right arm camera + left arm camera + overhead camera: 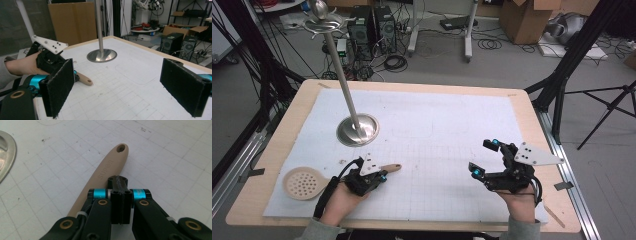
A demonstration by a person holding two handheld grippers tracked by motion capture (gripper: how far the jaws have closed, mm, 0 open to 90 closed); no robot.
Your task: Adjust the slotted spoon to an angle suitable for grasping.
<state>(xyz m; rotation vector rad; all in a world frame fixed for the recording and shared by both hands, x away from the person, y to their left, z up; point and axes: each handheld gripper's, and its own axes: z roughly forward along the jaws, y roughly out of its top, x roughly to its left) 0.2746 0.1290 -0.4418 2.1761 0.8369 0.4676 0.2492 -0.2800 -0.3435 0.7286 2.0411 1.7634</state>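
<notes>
A tan slotted spoon (312, 181) lies flat on the white mat (437, 125) near the left front corner of the table (522, 100). Its round bowl with little holes points left, and its handle (107, 172) points right.

The left gripper (379, 176) sits right over the handle. Its jaws are pressed together with no gap. In the left gripper view the handle runs under and beside the shut jaws, and its end with the small hole sticks out past them. I cannot tell if the tips touch the handle.

The right gripper (484, 157) is well apart, on the right side of the mat. Its jaws stand wide, with nothing between them.

A shiny metal stand (357, 129) is just behind the spoon. Its round base rests on the mat, and its thin pole (339, 65) leans up and to the left. Nothing lies between the two grippers but bare mat.

Behind the table, computer boxes (372, 27), cables and cardboard boxes (524, 20) are on the floor.
</notes>
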